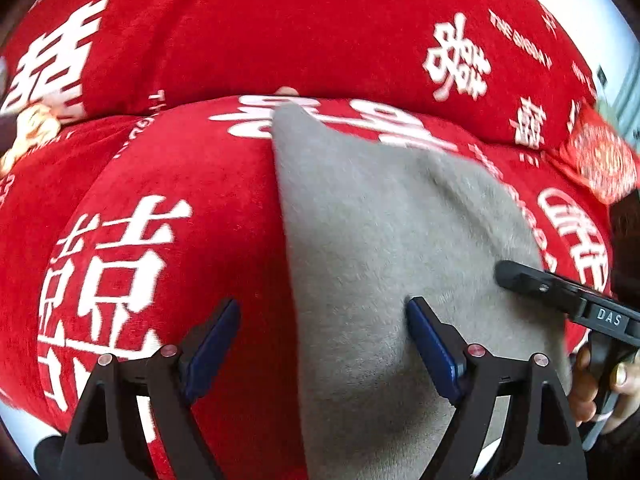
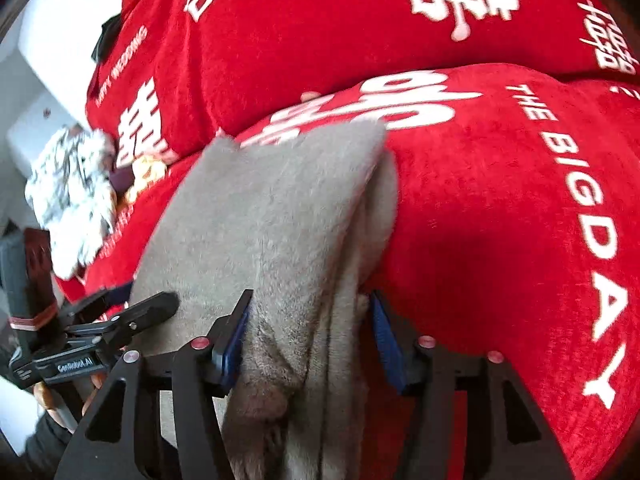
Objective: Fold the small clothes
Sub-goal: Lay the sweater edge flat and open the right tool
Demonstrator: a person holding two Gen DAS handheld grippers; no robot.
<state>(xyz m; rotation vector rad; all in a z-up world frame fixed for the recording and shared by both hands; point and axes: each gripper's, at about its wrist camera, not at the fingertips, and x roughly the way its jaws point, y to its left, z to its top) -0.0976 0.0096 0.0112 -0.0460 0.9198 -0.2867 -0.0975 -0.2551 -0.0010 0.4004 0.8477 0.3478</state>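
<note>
Mid-fold: grey garment [image 2: 280, 200] lies doubled on the red cushion [image 2: 500, 220]; my right gripper [image 2: 310, 336] straddles its bunched edge, jaws apart, left gripper [image 1: 324, 340] open above it; next, pinch and flatten

The grey garment [image 1: 400, 240] is lying on the red seat cushion [image 1: 180, 184], and everything here is placed against it. To its left, open red plush is stretching wide, offering passage. Behind it the red back cushion [image 1: 260, 32] is rising like a wall, blocking that way. On its right side the right gripper [image 1: 520, 276] is crowding in, touching the cloth. Farther left of the garment, a silver crinkled bundle [image 2: 68, 196] is sitting at the cushion's edge.
</note>
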